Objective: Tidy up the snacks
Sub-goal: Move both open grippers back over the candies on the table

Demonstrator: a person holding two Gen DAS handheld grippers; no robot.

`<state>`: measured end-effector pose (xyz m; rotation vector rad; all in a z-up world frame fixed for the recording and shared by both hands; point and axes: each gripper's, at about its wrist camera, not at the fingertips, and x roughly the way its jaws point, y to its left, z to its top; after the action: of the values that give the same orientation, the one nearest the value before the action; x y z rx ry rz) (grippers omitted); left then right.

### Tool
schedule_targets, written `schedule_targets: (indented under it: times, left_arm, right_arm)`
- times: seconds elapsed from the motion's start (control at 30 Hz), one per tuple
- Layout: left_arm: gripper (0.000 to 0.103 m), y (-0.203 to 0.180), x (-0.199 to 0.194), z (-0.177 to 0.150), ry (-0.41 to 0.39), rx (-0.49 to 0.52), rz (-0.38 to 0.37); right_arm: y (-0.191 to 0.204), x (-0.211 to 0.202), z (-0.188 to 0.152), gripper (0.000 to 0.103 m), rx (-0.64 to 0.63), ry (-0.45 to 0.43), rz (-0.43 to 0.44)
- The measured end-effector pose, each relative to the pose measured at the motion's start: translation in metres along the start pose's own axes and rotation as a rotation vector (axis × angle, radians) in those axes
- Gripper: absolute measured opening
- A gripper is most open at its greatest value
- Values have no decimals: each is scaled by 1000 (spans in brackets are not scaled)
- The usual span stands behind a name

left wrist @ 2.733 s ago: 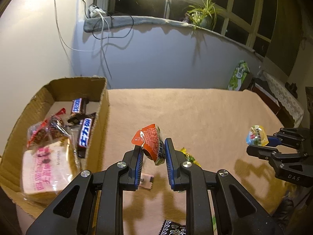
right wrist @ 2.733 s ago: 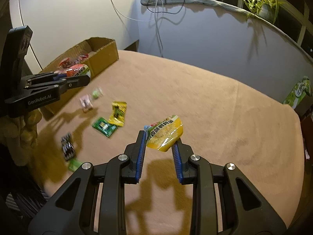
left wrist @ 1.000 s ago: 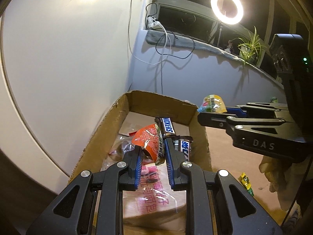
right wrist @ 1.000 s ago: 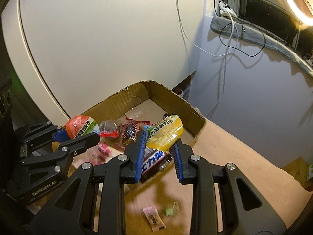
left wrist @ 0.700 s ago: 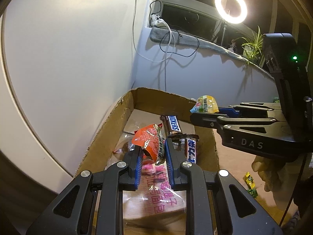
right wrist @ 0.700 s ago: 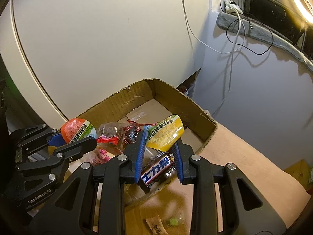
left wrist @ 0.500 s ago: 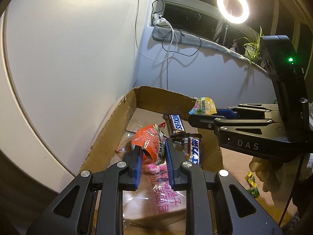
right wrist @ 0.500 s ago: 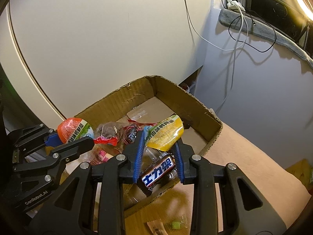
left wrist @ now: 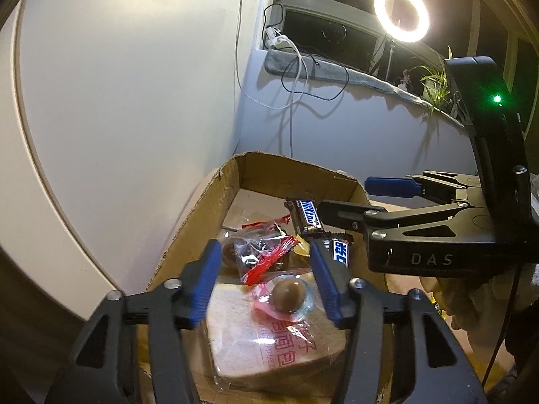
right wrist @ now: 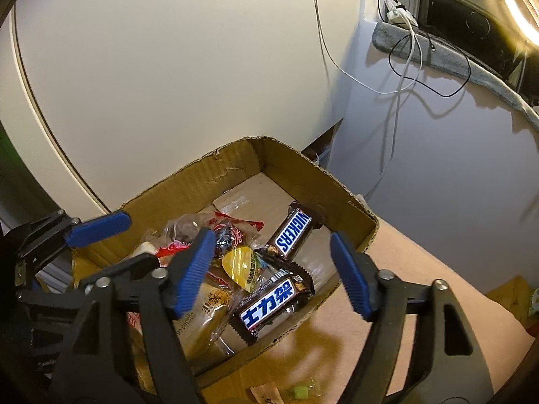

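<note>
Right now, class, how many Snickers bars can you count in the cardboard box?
2. One Snickers bar leans against the cardboard box wall; the other lies nearer the front corner. More could be hidden under other snacks.

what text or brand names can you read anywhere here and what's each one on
"SNICKERS" on the brown candy bar in the cardboard box.
"士力架" on the second bar beside it.
"DAS" on the right gripper body.
Red print on the bread bag and print on the yellow packet: too blurred to read.

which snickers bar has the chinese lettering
The bar nearer the box's front edge, between the right gripper's open fingers; the other bar, farther back, reads SNICKERS in English.
</note>
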<state>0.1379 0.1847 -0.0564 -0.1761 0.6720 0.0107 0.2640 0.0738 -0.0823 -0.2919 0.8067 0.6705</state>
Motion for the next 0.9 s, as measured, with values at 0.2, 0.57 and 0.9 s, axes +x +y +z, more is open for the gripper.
schedule_targets:
  times: [0.2,0.57,0.9]
  left_arm:
    - [60,-1,-1,1,-3,6,4]
    - [60,-12,-11,0,-15,34,-16]
    - [60,-43,-22,-11,-16,98,-80]
  right_arm:
    - [1,-2,0,81,-1,0,-9]
    - [-10,-20,-11,81,34,-1,-13]
    - [-37,-58,-56,81,74,21,-53]
